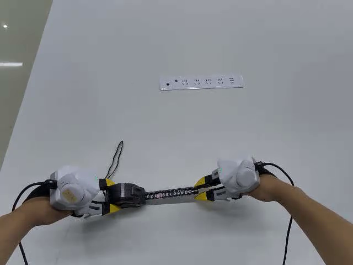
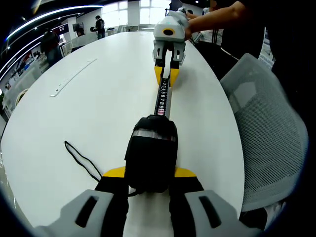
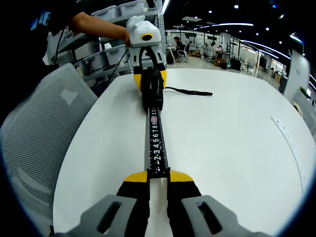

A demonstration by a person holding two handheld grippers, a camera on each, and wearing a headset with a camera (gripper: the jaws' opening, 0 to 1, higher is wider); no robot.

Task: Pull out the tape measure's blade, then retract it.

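The rigid case is clamped in the left tool, and the thin, springy blade, likely to snap back, is pinched at its end by the right tool.

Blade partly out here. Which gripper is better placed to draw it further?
Right, probably. The right gripper is shut on the end of the black numbered tape blade, while the left gripper clamps the black tape measure case as an anchor.

White table, white power strip, tape measure's black strap
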